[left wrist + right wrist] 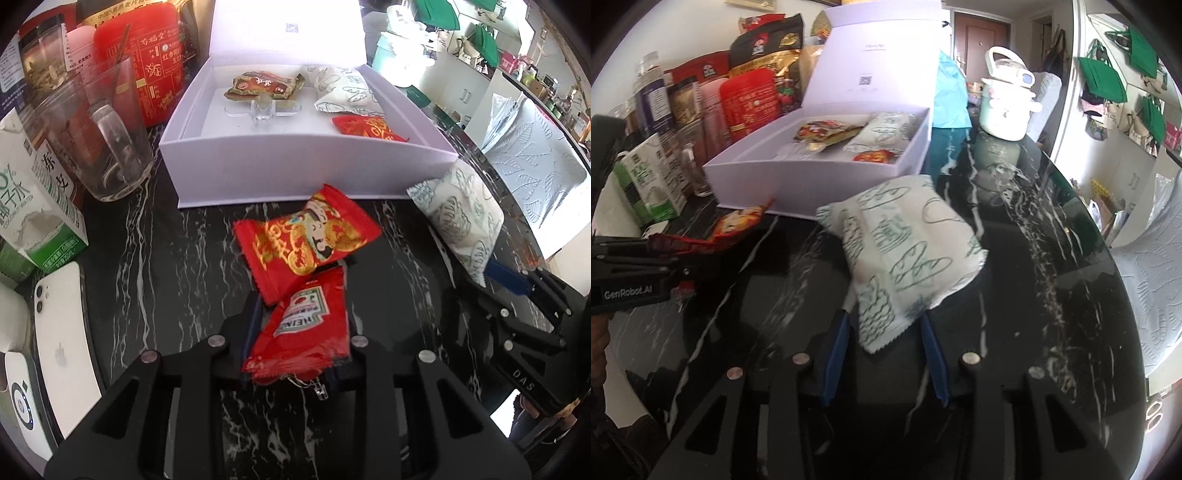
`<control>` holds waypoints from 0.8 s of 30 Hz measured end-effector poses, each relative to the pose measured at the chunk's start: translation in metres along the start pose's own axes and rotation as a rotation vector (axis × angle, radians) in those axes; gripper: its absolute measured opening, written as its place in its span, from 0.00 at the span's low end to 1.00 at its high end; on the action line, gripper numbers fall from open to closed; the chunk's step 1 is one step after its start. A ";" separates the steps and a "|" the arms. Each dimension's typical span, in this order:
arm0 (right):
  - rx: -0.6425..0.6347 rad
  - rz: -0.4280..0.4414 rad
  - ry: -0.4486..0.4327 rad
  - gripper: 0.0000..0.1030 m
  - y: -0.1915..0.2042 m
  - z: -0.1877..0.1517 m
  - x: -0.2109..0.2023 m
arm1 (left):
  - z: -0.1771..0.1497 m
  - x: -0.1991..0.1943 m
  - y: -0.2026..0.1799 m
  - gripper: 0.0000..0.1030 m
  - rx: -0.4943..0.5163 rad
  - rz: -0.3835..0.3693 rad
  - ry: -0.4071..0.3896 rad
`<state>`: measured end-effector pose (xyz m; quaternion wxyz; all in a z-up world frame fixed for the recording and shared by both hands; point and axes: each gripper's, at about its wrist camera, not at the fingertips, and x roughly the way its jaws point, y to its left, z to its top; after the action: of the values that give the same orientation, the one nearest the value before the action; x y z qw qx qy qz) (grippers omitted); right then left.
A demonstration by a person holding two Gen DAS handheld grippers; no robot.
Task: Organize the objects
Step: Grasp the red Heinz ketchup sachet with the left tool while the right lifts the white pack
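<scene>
Left tongs (300, 334) clamped on two red sachets: a ketchup packet (308, 325) and, just ahead, a red snack packet (306, 238). Right tongs (886, 328) clamped on a white-green printed pouch (905, 254). Beyond both tongs, on the black marble table (1034, 295), an open white box (295, 162) holds similar packets.

left gripper (301, 332) clamped on ketchup packet (306, 328), right gripper (886, 325) clamped on white snack pack (905, 251), both above table
</scene>
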<state>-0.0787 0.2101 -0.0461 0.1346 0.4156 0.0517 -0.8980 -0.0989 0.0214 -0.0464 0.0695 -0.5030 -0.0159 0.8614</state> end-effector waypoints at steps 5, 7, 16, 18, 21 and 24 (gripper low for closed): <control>-0.010 0.032 -0.002 0.40 0.010 -0.004 -0.005 | -0.004 -0.003 0.006 0.26 -0.008 -0.012 -0.001; -0.011 0.062 0.000 0.40 0.015 -0.005 -0.006 | -0.005 -0.004 0.009 0.25 -0.013 -0.022 0.002; -0.058 0.126 0.009 0.49 0.042 -0.006 -0.007 | -0.007 -0.006 0.007 0.26 0.035 -0.046 0.014; -0.055 0.124 0.008 0.53 0.043 -0.006 -0.009 | -0.005 -0.006 0.004 0.27 0.034 -0.050 0.019; -0.008 0.086 0.022 0.62 0.035 -0.008 -0.013 | -0.002 -0.004 0.000 0.29 0.045 -0.044 0.045; 0.028 0.029 0.022 0.70 0.027 -0.011 -0.023 | 0.000 -0.003 -0.002 0.39 0.047 -0.056 0.059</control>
<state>-0.0488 0.1913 -0.0346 0.1410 0.4280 0.0346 -0.8921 -0.0977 0.0227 -0.0433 0.1060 -0.5255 -0.0077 0.8441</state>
